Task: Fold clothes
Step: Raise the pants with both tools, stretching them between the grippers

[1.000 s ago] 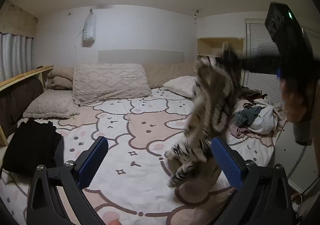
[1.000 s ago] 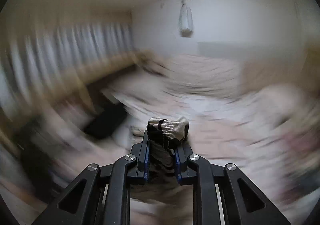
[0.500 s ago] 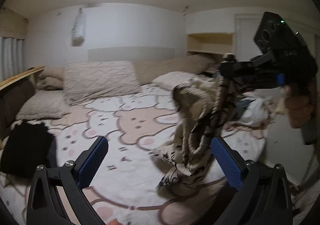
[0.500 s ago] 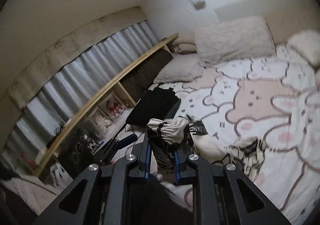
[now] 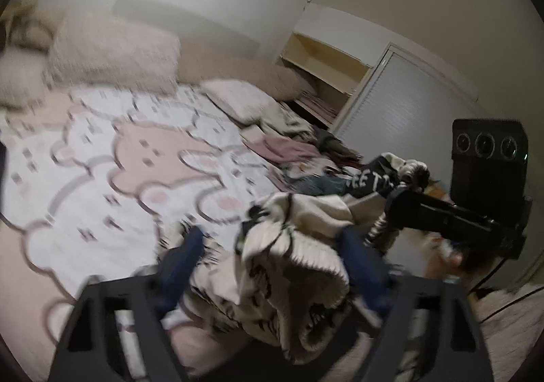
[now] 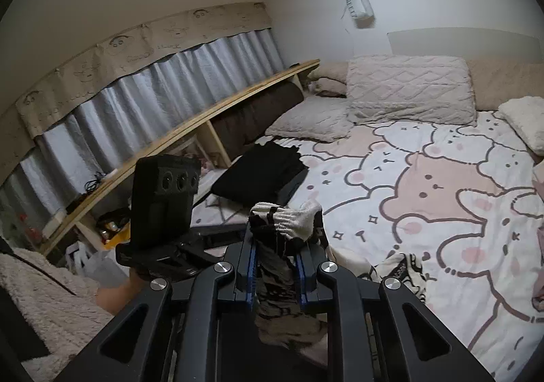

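Observation:
A cream knit garment (image 5: 295,263) with black markings and a ribbed hem droops over the bear-print bed cover (image 5: 102,178). Its bunched top edge (image 6: 289,215) sits clamped between the pads of my right gripper (image 6: 276,256), which is shut on it. In the left wrist view that right gripper (image 5: 394,198) holds the cloth up from the right. My left gripper (image 5: 272,261) is closing, blurred, with the hanging hem between its blue pads; the left pad stands clear of the cloth.
A folded black stack (image 6: 261,171) lies at the bed's left edge beside a wooden rail (image 6: 204,116). Loose clothes (image 5: 299,150) are heaped at the bed's right side. Pillows (image 6: 408,89) line the headboard wall. A hand (image 6: 115,297) holds the left tool.
The garment has come down from hanging high to lying between my left jaws, which have narrowed. The left view has swung and rolled right. My right gripper keeps its grip.

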### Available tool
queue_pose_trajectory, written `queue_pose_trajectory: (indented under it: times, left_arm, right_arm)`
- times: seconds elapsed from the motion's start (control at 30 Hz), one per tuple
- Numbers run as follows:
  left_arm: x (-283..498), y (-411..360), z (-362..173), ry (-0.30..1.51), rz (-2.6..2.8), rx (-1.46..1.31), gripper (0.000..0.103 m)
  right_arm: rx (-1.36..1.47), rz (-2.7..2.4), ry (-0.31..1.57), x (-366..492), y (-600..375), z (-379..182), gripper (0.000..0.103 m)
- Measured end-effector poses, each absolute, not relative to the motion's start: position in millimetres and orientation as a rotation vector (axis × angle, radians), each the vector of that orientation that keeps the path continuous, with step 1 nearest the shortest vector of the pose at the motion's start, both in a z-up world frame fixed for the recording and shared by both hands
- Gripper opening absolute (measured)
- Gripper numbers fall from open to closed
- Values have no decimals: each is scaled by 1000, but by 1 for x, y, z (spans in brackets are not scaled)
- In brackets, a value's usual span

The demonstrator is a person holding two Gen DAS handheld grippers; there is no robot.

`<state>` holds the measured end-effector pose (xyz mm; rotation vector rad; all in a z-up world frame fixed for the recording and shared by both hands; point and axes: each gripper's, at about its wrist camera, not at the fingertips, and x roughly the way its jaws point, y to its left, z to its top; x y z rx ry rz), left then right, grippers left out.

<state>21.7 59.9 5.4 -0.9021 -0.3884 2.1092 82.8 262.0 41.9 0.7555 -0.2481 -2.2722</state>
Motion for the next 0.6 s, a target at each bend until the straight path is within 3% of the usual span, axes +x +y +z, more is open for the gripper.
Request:
queue_pose_trajectory:
  times: [0.03,0.1,0.3,0.47,0.6]
  left_arm:
    - [21,62,4,-399,2097,-924,27]
    - [19,63,3,-422,2086,-946,8]
    - [8,34,50,-369,2437,-738,8]
    - [5,19,119,-257,2651,-474,8]
    - [16,16,185,-280,2720,-253,8]
  right_arm:
    - [755,-2272,-252,83,263,42,19]
    - [749,-2278,-254,84,265,42,19]
    - [632,-2467,-319,80,288,66,19]
    - [475,-2616,-408,66,315,112,19]
    - [341,-2654,-559,50,323,161,19]
